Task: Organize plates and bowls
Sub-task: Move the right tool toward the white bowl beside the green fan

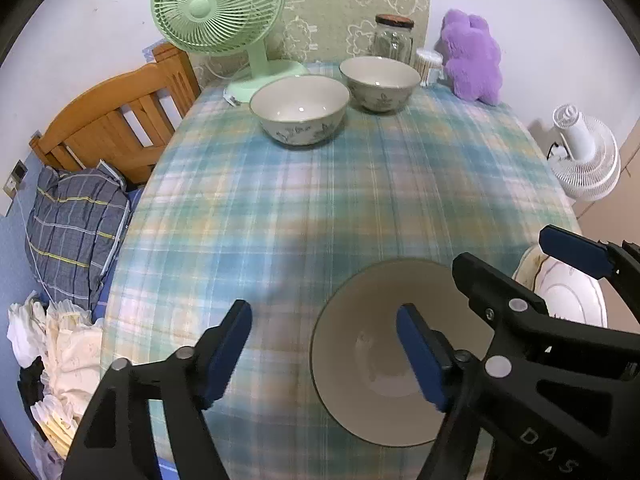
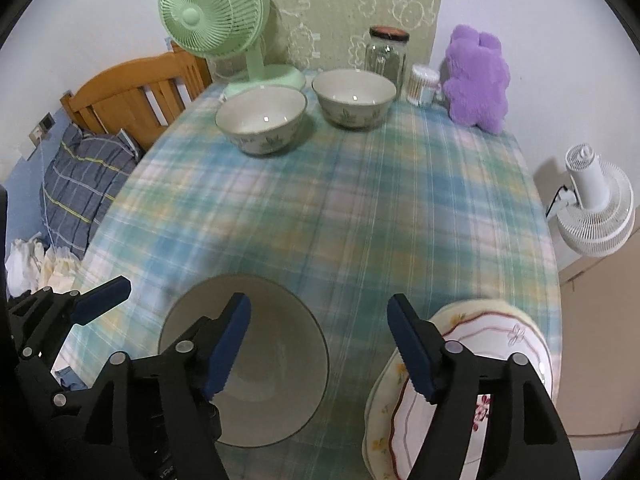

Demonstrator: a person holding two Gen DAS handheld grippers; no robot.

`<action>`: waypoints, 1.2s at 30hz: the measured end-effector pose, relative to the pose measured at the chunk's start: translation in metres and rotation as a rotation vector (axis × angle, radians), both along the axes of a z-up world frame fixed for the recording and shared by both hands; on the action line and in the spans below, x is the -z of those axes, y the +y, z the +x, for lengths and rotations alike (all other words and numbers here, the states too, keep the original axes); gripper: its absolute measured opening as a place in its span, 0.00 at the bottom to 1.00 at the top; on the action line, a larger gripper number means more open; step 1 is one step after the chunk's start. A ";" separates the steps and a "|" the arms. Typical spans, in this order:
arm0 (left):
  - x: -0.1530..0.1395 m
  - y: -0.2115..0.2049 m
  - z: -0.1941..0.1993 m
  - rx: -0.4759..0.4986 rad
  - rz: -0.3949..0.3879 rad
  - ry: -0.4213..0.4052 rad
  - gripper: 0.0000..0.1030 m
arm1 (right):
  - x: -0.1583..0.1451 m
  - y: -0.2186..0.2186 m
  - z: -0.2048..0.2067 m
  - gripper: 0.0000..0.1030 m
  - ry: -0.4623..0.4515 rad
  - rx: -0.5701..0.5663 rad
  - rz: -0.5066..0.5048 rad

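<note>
Grippers, left (image 1: pixel 324 354) and right (image 2: pixel 318 346), both spread and empty above near bowl (image 2: pixel 276 376), plates (image 2: pixel 500 344) beside, apparently freshly stacked.

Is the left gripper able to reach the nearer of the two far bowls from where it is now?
Probably yes. The left gripper is open and empty, and only bare cloth lies between it and that bowl.

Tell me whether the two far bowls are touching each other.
Apart. The right wrist view shows a strip of tablecloth between the left far bowl and the right far bowl.
</note>
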State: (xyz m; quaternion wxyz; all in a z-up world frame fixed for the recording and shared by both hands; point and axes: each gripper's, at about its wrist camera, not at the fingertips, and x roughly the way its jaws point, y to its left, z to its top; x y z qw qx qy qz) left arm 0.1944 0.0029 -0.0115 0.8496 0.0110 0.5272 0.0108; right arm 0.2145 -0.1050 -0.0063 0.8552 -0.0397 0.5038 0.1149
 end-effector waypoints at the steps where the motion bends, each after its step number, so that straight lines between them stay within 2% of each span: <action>1: -0.002 0.000 0.001 -0.002 -0.002 -0.003 0.79 | -0.002 0.000 0.001 0.75 -0.003 -0.001 0.001; 6: -0.012 0.006 0.014 0.001 -0.013 -0.019 0.84 | -0.013 0.003 0.010 0.77 -0.009 0.017 0.011; 13: -0.029 0.016 0.043 0.007 -0.012 -0.064 0.84 | -0.030 0.013 0.034 0.77 -0.054 0.032 0.008; 21: -0.047 0.033 0.088 0.005 0.023 -0.114 0.84 | -0.046 0.025 0.076 0.77 -0.087 0.060 0.046; 36: -0.049 0.067 0.177 -0.007 0.046 -0.164 0.84 | -0.058 0.060 0.162 0.77 -0.140 0.078 0.041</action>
